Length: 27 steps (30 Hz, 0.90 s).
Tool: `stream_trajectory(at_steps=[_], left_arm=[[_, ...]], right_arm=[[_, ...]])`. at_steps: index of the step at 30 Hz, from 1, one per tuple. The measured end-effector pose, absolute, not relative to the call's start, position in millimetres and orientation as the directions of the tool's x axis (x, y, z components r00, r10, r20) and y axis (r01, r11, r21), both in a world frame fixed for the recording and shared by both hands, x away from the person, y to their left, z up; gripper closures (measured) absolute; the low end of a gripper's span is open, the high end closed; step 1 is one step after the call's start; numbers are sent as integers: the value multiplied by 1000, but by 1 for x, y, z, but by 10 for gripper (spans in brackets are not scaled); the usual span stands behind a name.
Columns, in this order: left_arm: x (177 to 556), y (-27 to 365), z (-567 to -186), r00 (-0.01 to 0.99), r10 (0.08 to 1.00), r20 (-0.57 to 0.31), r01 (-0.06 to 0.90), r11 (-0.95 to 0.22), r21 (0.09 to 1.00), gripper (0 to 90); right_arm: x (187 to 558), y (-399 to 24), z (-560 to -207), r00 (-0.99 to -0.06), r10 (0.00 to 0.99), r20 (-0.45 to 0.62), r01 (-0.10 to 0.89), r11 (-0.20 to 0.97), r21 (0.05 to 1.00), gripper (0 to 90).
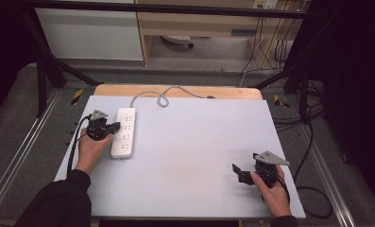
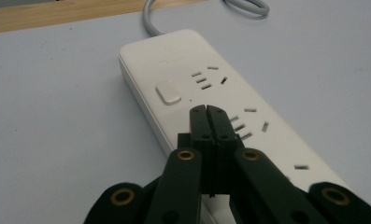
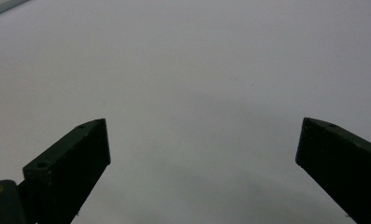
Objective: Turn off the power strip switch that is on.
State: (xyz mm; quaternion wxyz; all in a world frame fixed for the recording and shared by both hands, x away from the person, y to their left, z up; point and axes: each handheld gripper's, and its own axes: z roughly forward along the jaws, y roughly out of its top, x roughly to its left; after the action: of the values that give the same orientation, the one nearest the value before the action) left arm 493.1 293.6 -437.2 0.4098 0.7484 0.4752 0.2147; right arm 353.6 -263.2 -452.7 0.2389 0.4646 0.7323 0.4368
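One white power strip (image 1: 123, 132) on the table (image 1: 190, 156), sitting near the left edge and toward the far side. Long axis runs near-to-far, cord end pointing away, grey cord (image 1: 157, 96) looping off over the far wooden edge. Sockets facing up, one square button (image 2: 168, 93) near the cord end, then several groups of slots counted along the top.

Two grippers total. Left gripper (image 1: 110, 128) pinched fully closed with nothing between the jaws, tips hovering right over the strip's top face just short of the button, seen clearly in the left gripper view (image 2: 206, 111). Can't tell whether the tips actually touch the plastic.

Right gripper (image 1: 237, 172) way over near the right front corner, jaws spread wide and empty, plain table surface underneath. Loads of bare room across the middle and right of the table; only a thin strip left between power strip and left edge.
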Motion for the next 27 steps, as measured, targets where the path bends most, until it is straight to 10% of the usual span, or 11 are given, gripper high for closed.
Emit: stream_trajectory(at_steps=[27], left_arm=[[493,292,-434,462,881,-101,515,-174,840,900]], right_arm=[[354,-265,-452,-447,892,62,473,177,863,36]])
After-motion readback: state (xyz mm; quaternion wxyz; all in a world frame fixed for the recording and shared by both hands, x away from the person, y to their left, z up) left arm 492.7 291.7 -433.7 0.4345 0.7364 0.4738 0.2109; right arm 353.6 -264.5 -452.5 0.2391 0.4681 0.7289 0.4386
